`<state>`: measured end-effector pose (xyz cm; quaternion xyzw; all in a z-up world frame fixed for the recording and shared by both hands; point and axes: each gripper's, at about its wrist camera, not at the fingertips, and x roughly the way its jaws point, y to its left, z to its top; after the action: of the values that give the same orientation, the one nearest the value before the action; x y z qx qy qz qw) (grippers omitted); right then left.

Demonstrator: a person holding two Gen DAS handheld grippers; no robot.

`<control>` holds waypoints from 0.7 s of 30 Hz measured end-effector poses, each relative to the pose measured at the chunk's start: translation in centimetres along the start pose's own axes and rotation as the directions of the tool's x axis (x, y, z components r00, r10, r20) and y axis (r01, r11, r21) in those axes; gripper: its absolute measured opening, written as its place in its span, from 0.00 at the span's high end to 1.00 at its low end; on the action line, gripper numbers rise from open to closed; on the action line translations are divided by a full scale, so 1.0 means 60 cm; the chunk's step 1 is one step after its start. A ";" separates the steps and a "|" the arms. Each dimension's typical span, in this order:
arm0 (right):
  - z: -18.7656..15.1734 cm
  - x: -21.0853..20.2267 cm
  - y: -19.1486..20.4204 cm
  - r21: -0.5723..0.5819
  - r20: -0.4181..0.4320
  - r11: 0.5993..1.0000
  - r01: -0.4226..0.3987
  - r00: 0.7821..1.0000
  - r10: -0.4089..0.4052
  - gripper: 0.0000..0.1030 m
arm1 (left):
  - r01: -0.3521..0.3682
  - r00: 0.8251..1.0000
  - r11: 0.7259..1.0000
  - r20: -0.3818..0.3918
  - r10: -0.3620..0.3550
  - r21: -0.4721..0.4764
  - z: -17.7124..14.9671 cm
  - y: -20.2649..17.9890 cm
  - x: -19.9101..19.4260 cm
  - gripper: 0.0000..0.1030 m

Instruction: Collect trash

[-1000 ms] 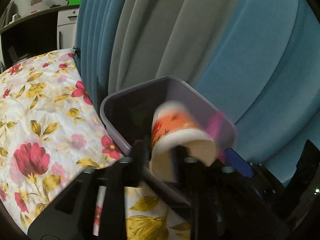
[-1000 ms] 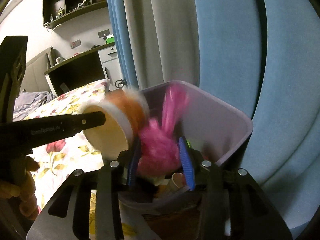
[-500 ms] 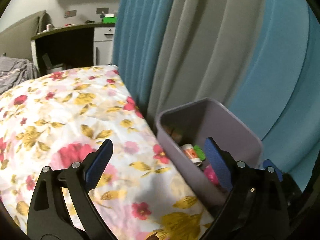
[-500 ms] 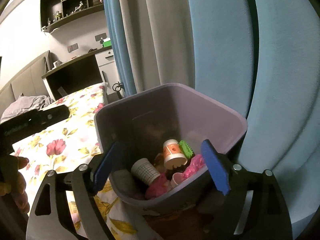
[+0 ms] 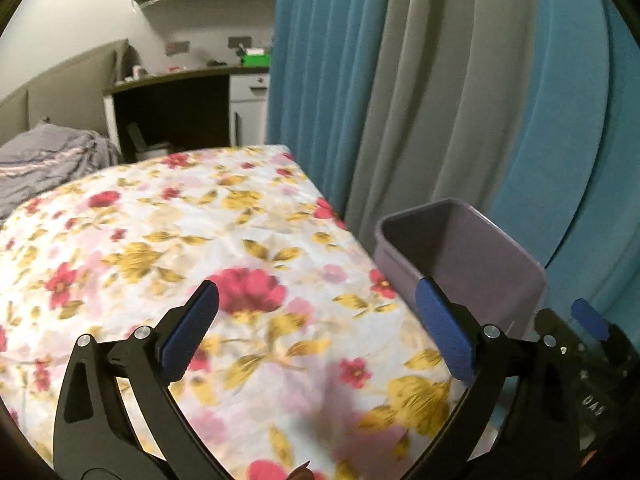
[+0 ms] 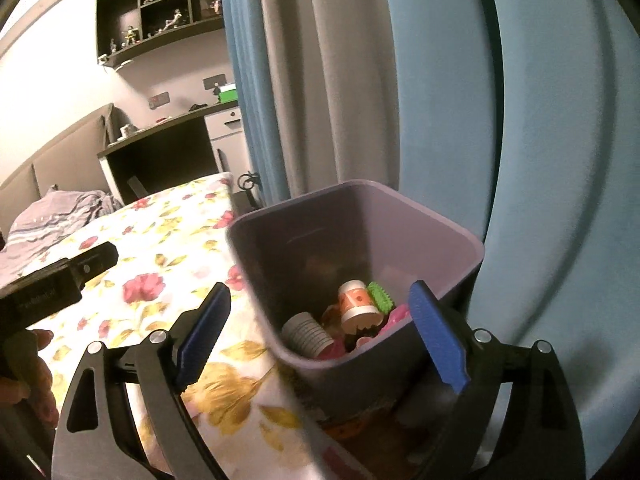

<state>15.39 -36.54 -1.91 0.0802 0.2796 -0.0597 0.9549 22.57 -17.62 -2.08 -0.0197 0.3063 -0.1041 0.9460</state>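
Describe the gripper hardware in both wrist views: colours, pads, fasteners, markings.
Both match: the left gripper and right gripper have black plastic fingers with triangular cutouts, silver screws at the pivots and textured blue pads. The left gripper's black body carries small, unreadable lettering. No cables or sleeves visible.

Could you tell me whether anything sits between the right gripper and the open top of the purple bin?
Nothing visible does. The right gripper has nothing between its opening jaws, and the purple bin has no lid, so its mouth is open. Inside lie an orange-and-white cup, a ribbed grey cup, a green piece and pink scraps.
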 end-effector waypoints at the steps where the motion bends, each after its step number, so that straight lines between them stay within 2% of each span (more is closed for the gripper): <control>1: -0.002 -0.006 0.005 -0.001 -0.002 1.000 -0.006 1.000 0.006 0.15 | -0.012 1.000 1.000 0.006 0.012 0.003 -0.003 0.004 -0.011 0.05; 8: -0.022 -0.064 0.045 -0.041 0.043 0.999 -0.017 0.999 0.019 0.14 | -0.097 0.995 0.995 0.040 0.095 0.037 -0.041 0.034 -0.091 0.05; 12: -0.037 -0.098 0.068 -0.062 0.077 0.998 -0.017 0.997 0.022 0.12 | -0.131 0.990 0.991 0.051 0.129 0.023 -0.067 0.061 -0.132 0.05; 14: -0.045 -0.116 0.081 -0.071 0.096 0.997 -0.015 0.995 0.022 0.06 | -0.156 0.986 0.988 0.059 0.155 0.011 -0.080 0.075 -0.154 0.05; 18: -0.061 -0.152 0.111 -0.110 0.138 0.994 -0.003 0.990 0.018 0.06 | -0.176 0.981 0.984 0.082 0.176 -0.007 -0.106 0.096 -0.201 0.05; 21: -0.072 -0.172 0.133 -0.130 0.149 0.991 -0.025 0.988 0.045 0.06 | -0.203 0.974 0.979 0.101 0.203 -0.017 -0.121 0.107 -0.231 0.05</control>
<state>5.78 -27.23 1.08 0.0190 0.2082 -0.0308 0.9774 8.56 -8.25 -0.65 0.0034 0.2580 -0.0048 0.9661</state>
